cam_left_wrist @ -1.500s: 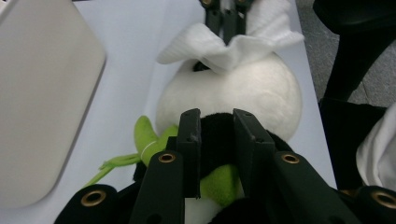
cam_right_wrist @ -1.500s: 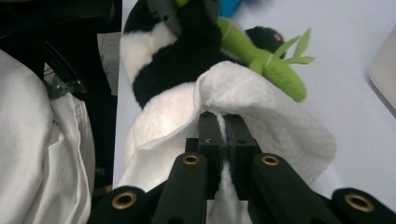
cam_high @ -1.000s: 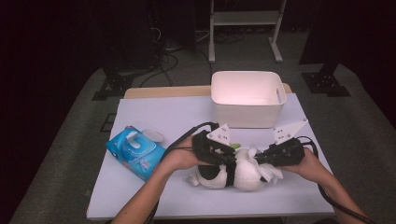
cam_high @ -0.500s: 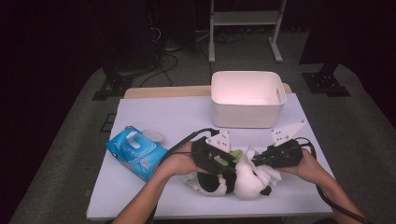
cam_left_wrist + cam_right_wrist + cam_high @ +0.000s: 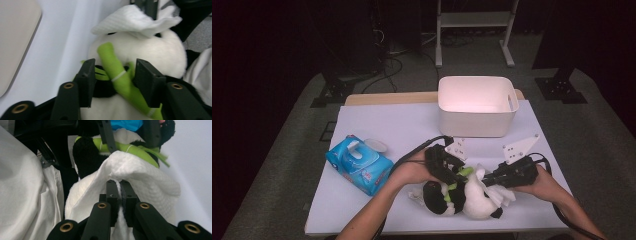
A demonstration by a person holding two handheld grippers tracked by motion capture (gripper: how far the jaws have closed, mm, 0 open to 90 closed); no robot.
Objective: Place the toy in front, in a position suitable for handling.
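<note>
A black-and-white panda plush [image 5: 439, 200] lies near the table's front edge, with a green bamboo stalk [image 5: 117, 75] on its chest. My left gripper [image 5: 456, 179] comes at it from the left. Its jaws have just been opening and now stand on either side of the stalk without pressing it [image 5: 113, 67]. From the right, my right gripper [image 5: 491, 181] is shut on a fold of white wipe [image 5: 140, 175] draped over the plush's white body [image 5: 82, 195]. The wipe [image 5: 135, 20] covers the plush's far side in the left gripper view.
A white bin [image 5: 477, 105] stands at the back of the table, beyond both hands. A blue pack of wipes [image 5: 359, 165] with its flap open lies to the left. The white table top [image 5: 377, 125] has free room between the pack and the bin.
My left hand has slid a little toward the front edge over the plush. The plush has shifted slightly with it. The right hand has stayed put.
</note>
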